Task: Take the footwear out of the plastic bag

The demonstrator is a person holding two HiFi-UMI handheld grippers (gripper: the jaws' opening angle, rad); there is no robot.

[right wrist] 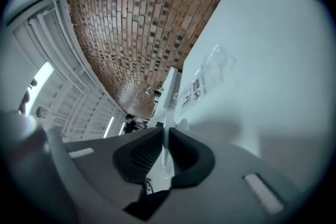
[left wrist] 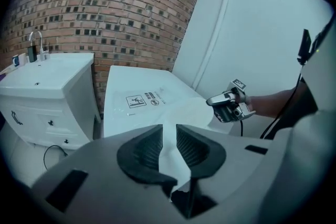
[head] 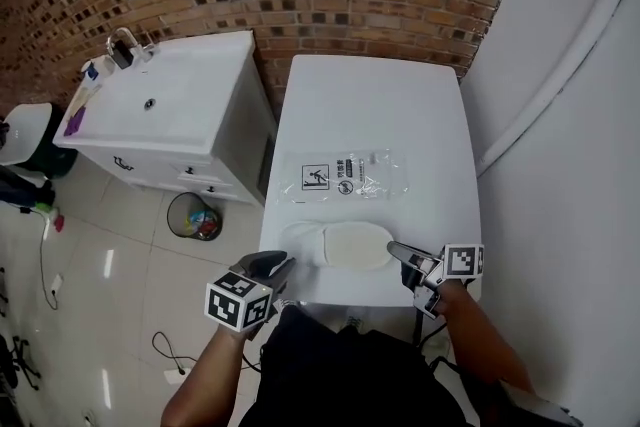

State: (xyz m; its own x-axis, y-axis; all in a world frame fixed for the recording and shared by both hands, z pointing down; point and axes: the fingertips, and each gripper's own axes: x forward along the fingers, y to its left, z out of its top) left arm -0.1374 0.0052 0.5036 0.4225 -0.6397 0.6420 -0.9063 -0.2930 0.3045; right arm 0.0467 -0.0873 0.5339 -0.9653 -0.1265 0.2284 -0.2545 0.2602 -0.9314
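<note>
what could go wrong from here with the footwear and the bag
1. The white footwear lies close to the table's near edge, between the left hand-held gripper and the right hand-held gripper; a nudge could knock it off.
2. The right one's jaws are nearly together at its end, grip unclear; it might slip if lifted.
3. The clear plastic bag lies loose; a brush could sweep it off.
</note>
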